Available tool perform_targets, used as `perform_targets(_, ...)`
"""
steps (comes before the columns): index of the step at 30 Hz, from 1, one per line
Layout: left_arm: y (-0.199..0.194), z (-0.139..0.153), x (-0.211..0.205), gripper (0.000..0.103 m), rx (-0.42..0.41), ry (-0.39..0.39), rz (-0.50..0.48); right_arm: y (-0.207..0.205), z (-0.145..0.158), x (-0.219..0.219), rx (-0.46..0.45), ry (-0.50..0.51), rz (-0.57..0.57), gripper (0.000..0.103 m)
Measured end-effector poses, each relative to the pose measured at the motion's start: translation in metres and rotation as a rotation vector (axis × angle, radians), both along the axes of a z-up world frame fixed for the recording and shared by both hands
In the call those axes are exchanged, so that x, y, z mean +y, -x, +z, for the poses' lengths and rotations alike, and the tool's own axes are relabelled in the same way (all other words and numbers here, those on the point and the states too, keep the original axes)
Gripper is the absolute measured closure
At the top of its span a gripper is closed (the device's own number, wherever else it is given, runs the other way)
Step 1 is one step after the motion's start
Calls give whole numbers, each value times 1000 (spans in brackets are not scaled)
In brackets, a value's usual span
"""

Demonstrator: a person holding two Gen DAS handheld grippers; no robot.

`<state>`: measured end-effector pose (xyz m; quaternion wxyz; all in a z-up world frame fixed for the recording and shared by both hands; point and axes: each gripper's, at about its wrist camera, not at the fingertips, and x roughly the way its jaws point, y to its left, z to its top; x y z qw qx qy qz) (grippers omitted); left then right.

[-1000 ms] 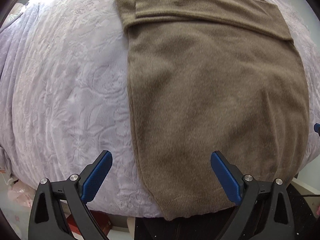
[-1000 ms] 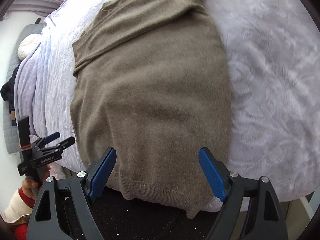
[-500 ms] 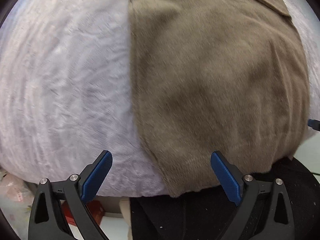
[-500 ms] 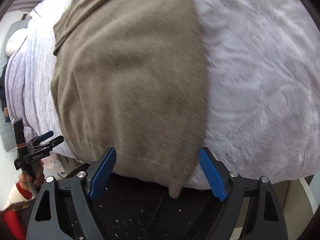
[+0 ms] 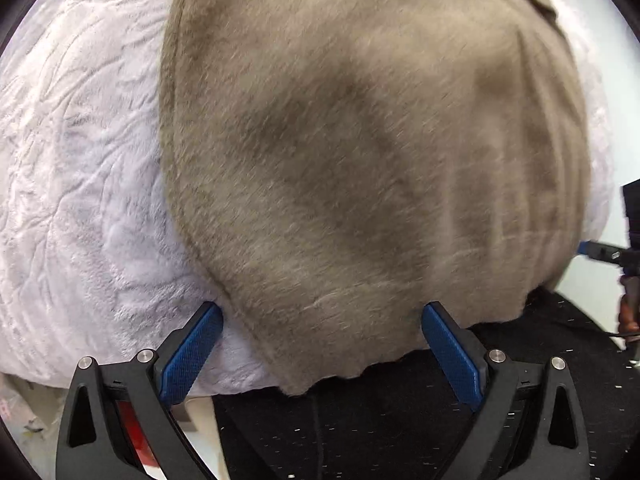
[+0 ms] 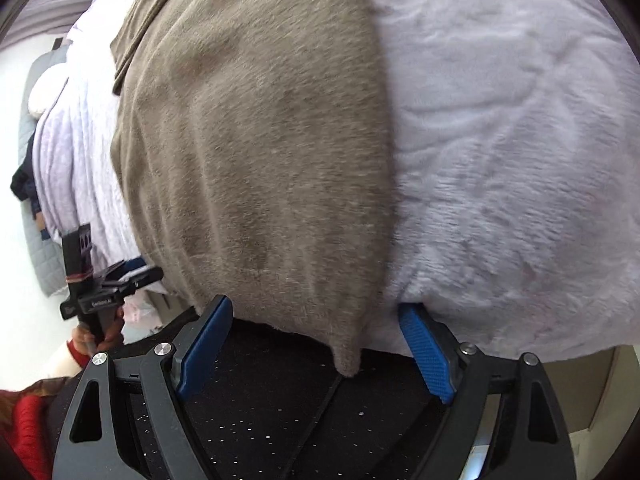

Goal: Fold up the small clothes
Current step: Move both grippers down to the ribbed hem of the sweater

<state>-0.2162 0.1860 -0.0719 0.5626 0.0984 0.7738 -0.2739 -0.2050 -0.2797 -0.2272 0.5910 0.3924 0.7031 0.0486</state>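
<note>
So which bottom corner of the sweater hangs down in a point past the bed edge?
The sweater's corner at the right gripper; the one at the left gripper is blunter.

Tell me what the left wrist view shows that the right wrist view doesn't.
Left wrist only: the brown knit garment's left bottom corner between the open left gripper fingers, a red object below the bed edge, and the right gripper at the frame's right edge.

Right wrist only: the garment's right bottom corner between the open right gripper fingers, plus a grey quilted item at far left.

Both: the brown knit garment flat on the lilac plush bedspread.
</note>
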Motion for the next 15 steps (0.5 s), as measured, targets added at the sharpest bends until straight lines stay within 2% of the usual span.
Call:
perform_targets(3,-7,11,-2,4,42,113,46,-4,2,6,-29,-60,21,15)
perform_targets(6,-11,14,-6,4,69,161,66,-1,5,8,-71,-132,-9,15)
perform_targets(11,-21,-3,-4,4,71,111,42,-6,-8,18,-62,-136,-23,15)
perform_targets(15,-9,-2,-16,6,32,76,3,-10,-12,21,-47,-114,-33,15)
